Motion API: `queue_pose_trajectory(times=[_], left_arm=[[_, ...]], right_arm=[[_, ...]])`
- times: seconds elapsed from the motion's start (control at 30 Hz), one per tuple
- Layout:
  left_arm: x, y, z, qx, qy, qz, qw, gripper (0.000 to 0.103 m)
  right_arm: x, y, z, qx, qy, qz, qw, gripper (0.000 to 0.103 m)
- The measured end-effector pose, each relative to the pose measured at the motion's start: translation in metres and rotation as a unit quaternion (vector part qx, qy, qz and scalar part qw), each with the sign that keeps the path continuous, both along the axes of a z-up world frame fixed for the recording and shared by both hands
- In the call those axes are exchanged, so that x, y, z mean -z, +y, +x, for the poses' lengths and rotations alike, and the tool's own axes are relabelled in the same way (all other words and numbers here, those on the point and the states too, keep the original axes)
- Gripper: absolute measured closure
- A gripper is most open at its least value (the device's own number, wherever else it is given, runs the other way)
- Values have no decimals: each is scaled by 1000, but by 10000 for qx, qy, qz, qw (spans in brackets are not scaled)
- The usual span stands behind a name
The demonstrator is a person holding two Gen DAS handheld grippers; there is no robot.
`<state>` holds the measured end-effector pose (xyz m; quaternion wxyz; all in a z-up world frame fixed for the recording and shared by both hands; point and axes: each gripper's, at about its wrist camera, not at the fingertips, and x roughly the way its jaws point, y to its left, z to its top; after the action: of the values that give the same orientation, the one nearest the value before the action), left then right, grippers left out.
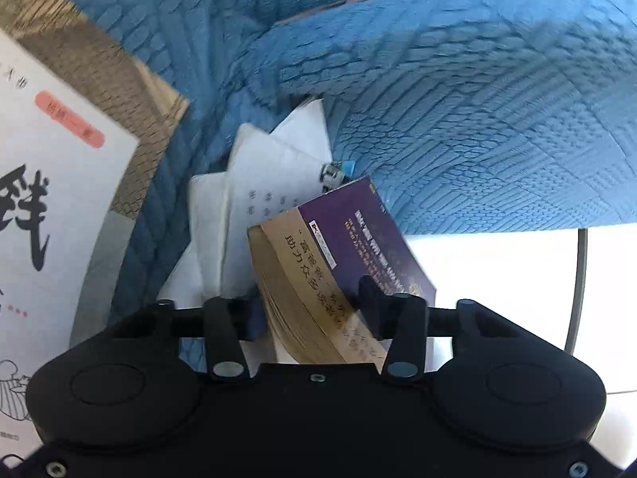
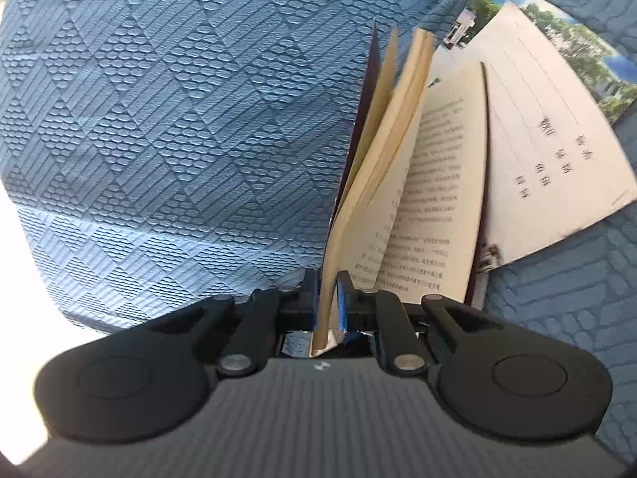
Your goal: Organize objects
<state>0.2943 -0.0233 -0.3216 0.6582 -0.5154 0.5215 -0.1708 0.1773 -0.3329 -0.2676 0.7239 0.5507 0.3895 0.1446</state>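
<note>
Purple-covered book at frame centre in left wrist view, tilted, pages fanned, over white booklet on blue textured sofa cover. Left gripper fingers wide apart on either side of book's lower edge; contact unclear. Large white book with black calligraphy at left edge. Right wrist view: right gripper pinching sheaf of yellowed pages of same book, bottom centre; booklet at upper right.
</note>
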Motion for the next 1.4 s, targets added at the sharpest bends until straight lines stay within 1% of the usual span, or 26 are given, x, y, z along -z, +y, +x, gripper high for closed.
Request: queue_pose_trajectory(times=[0.03,0.13,0.27,0.37,0.4,0.43,0.47,0.5,0.53,0.63,0.7,0.73,0.83,0.93,1.07,1.13,1.23,1.3,1.33,1.4], left_arm=[[-3,-1,-1,-11,-76,74,9999,72],[-13,-2,-1,68,-269,176,9995,85],[-30,-6,-6,238,-486,252,9982,90],[-43,-14,-9,409,-677,391,9961,94],[-47,-17,-11,475,-740,469,9950,94],[-51,-20,-12,527,-804,571,9937,94],[-54,-21,-15,565,-876,659,9924,94],[-57,-23,-17,591,-924,692,9916,94],[-58,-24,-18,611,-951,712,9910,94],[-67,-29,-23,668,-1068,856,9883,94],[-73,-30,-28,694,-1114,912,9871,94],[-75,-30,-30,715,-1144,932,9865,94],[-82,-33,-35,752,-1256,1069,9834,94],[-87,-34,-39,767,-1326,1163,9813,95],[-90,-33,-41,717,-1388,1234,9800,95],[-91,-31,-40,699,-1380,1247,9801,95],[-89,-29,-38,692,-1294,1178,9821,94],[-86,-28,-37,698,-1215,1169,9832,94],[-84,-28,-36,705,-1183,1165,9836,94],[-82,-26,-36,687,-1113,1089,9854,94]], right_arm=[[1,-1,0,-1,20,-6,10000,90],[5,-8,-2,79,191,-71,9998,87],[13,-16,-7,145,526,-270,9981,83],[12,-19,-14,189,593,-476,9969,75],[11,-19,-16,161,623,-550,9964,65],[11,-20,-18,160,638,-617,9959,52],[9,-21,-21,220,600,-691,9956,45],[6,-21,-25,295,539,-760,9952,34],[2,-23,-29,371,470,-835,9947,28],[-7,-27,-36,439,270,-778,9956,27],[-8,-30,-42,403,188,-521,9977,26],[-8,-28,-43,395,180,-388,9983,24],[2,-15,-49,246,234,68,9994,20],[13,2,-47,76,376,40,9993,20],[21,8,-43,74,479,240,9985,19],[25,9,-42,99,539,437,9975,19],[27,14,-44,77,581,591,9965,20],[28,20,-44,-76,639,802,9947,20],[26,23,-46,-104,700,757,9946,20],[22,29,-49,-39,628,552,9965,20]])
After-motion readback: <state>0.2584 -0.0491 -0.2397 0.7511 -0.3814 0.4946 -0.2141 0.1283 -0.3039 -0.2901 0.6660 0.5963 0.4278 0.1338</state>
